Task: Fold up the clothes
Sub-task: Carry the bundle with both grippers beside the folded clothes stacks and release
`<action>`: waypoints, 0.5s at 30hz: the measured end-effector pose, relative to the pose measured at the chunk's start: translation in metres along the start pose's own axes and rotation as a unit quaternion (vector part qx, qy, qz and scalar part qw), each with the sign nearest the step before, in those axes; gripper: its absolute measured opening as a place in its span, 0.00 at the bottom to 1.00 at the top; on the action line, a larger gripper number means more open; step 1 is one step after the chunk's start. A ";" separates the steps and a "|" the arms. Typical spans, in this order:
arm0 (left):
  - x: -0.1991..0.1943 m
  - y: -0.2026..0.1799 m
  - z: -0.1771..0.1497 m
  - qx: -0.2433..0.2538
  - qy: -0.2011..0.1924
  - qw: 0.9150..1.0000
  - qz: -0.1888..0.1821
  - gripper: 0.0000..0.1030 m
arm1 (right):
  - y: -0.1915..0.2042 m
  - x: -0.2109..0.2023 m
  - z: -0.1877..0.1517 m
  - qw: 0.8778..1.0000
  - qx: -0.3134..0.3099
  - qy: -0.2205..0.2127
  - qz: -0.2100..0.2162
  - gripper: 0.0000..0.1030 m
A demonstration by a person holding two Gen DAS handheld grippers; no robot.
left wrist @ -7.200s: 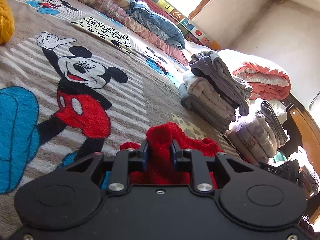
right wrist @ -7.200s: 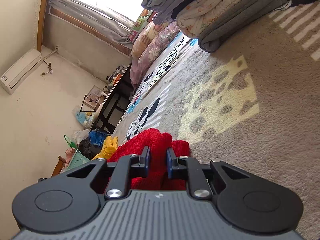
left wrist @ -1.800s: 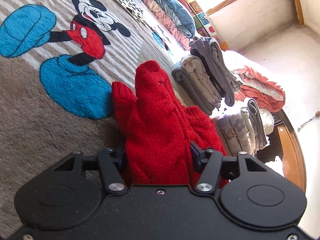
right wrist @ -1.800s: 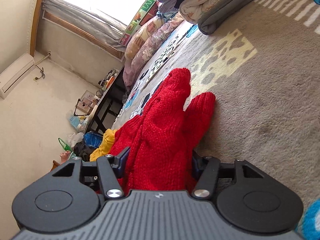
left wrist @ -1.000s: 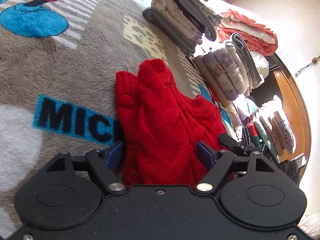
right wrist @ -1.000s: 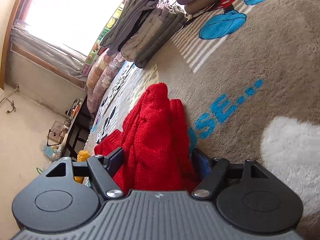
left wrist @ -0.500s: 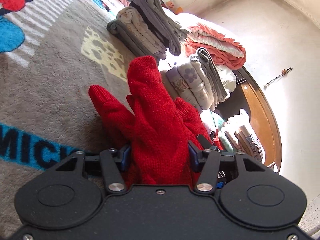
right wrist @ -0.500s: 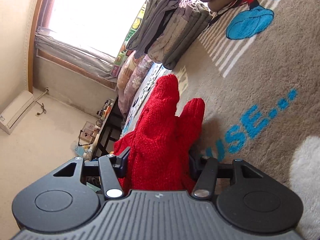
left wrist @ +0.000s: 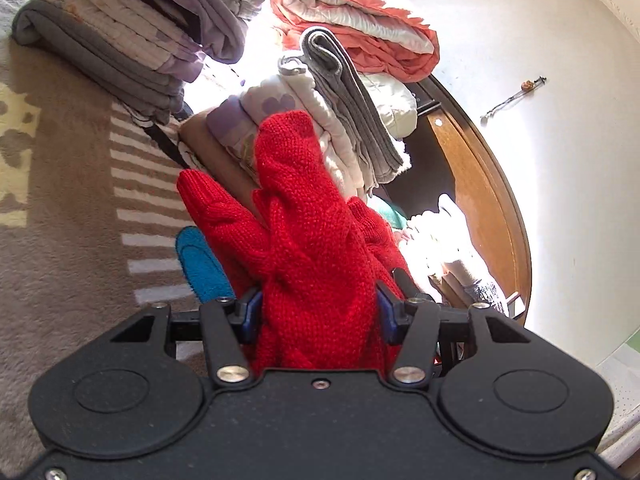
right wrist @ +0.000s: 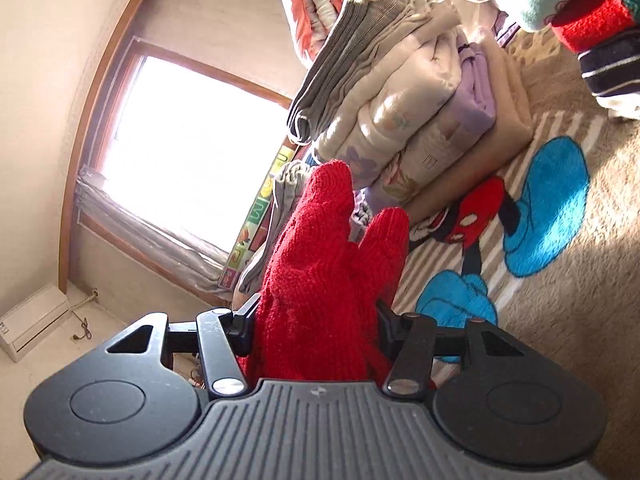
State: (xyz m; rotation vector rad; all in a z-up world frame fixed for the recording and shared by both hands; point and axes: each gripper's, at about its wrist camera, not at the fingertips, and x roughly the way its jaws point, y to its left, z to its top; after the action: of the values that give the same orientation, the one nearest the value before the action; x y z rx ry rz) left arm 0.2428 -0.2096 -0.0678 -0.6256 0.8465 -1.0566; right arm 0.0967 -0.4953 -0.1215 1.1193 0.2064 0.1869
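Cartoon-print blanket (left wrist: 60, 208) on bed, folded stacks beyond. Left tool (left wrist: 318, 312) and right tool (right wrist: 316, 320) both clamped on folded red knit sweater (left wrist: 308, 240), jaws just closed. Sweater long axis points straight ahead toward beige-lilac folded stack (right wrist: 432, 128), near, slightly right.

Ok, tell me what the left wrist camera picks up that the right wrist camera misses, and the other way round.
Only the left wrist view shows the wooden bed frame curving past the bed's edge and the dark grey folded blanket under a pile. Only the right wrist view shows the bright window, the wall heater and the striped sock bundle. Both show the red sweater bunched between closed gripper fingers, left gripper and right gripper each clamping it, plus the stack of folded clothes and the cartoon blanket.
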 end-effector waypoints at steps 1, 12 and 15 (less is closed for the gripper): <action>0.011 0.000 0.004 0.006 0.008 1.000 -0.007 0.51 | -0.006 -0.002 0.006 1.000 0.004 -0.015 -0.006 0.53; 0.110 0.055 0.021 -0.019 0.096 0.995 -0.016 0.57 | -0.056 -0.010 0.025 0.987 0.028 -0.139 -0.078 0.53; 0.110 0.074 0.013 -0.053 0.093 0.994 0.010 0.57 | -0.071 0.000 0.026 0.981 0.039 -0.134 -0.136 0.60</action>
State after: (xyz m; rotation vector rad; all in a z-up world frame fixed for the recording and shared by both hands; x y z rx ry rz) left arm 0.3161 -0.2834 -0.1514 -0.6131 1.0743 -1.0676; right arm 0.1068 -0.5477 -0.1745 1.1694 0.1256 -0.2168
